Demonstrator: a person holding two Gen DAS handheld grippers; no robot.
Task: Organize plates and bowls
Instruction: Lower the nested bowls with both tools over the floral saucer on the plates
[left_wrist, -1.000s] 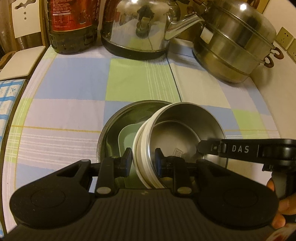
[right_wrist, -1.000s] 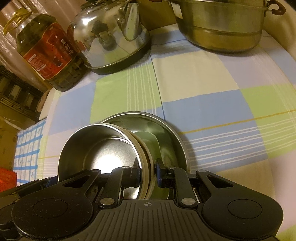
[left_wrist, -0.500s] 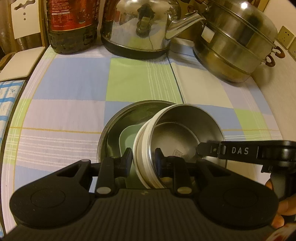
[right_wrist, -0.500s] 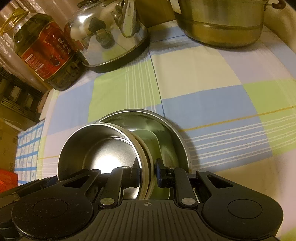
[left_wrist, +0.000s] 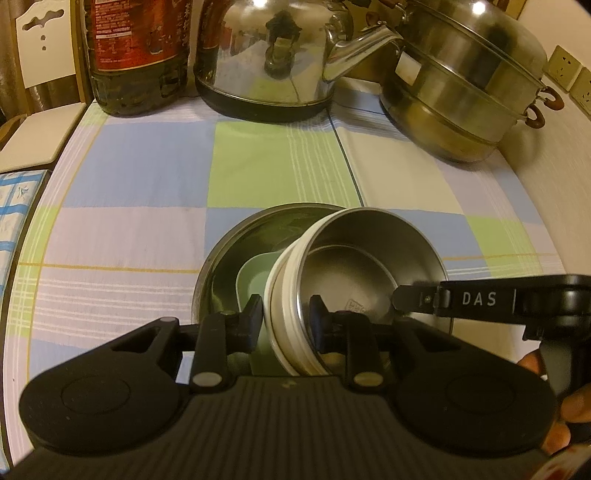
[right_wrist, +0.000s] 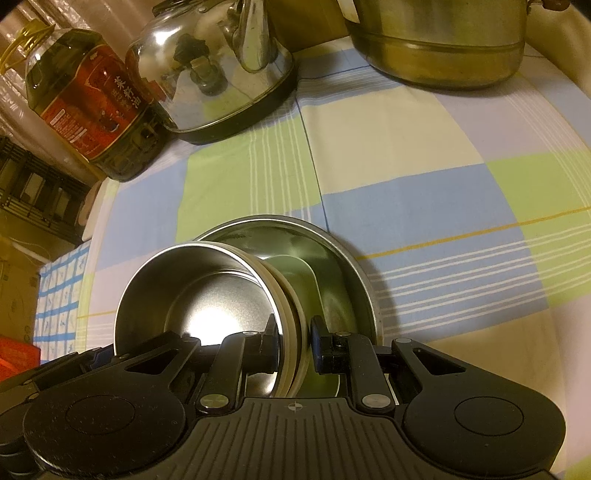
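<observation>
Low at 6 o'clock in the left wrist view, the left gripper (left_wrist: 284, 319) has its fingers clamped on the near rim of a white-sided steel bowl (left_wrist: 354, 273), tilted over a wide steel dish (left_wrist: 236, 254) holding a pale green plate (left_wrist: 255, 277) on the checked tablecloth (left_wrist: 147, 177). From the right wrist view, the right gripper (right_wrist: 293, 338) pinches the same bowl's rim, with a steel kettle (right_wrist: 214, 70) at 11 o'clock.

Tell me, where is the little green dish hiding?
In the left wrist view, the green dish lies inside the big steel plate, low and centre, half hidden behind the white-rimmed steel bowl gripped by both grippers.
</observation>
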